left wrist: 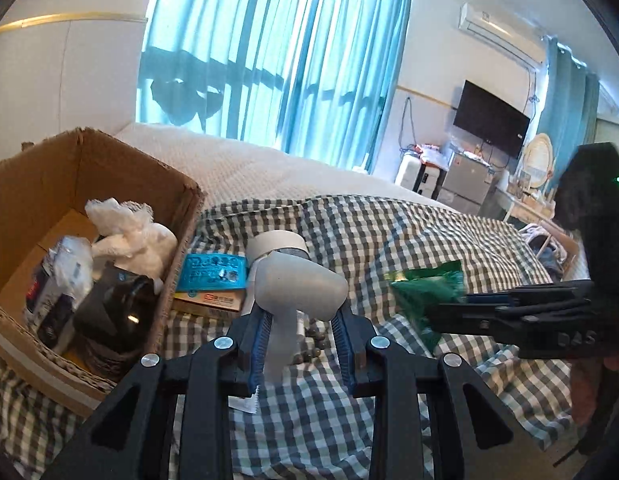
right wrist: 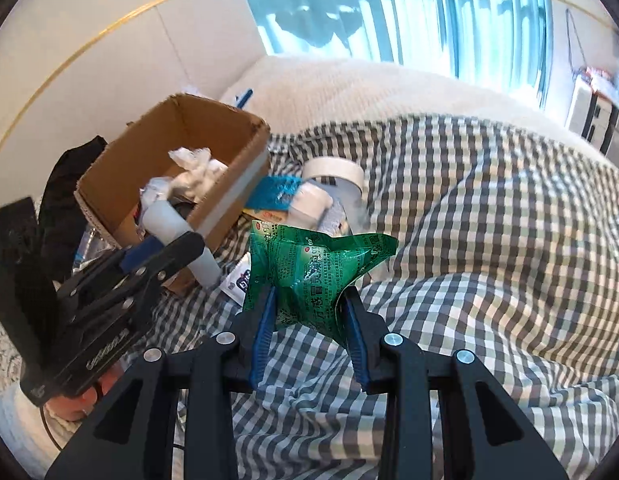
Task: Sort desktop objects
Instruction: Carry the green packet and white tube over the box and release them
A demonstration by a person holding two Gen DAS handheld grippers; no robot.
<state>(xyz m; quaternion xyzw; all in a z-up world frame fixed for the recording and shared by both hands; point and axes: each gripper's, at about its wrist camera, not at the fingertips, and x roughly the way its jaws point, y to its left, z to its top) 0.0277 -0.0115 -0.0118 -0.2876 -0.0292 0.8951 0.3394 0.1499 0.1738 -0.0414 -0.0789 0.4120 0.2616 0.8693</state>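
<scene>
On the checked bedspread beside the cardboard box, the left gripper clamps a white bottle; the right gripper pinches a green packet.

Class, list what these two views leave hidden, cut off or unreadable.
- Box bottom, left wrist view: covered by white cloth and dark jar.
- Green packet text, right wrist view: crumpled, mostly unreadable.
- Grey bottle base, left wrist view: behind left hand-held gripper.
</scene>
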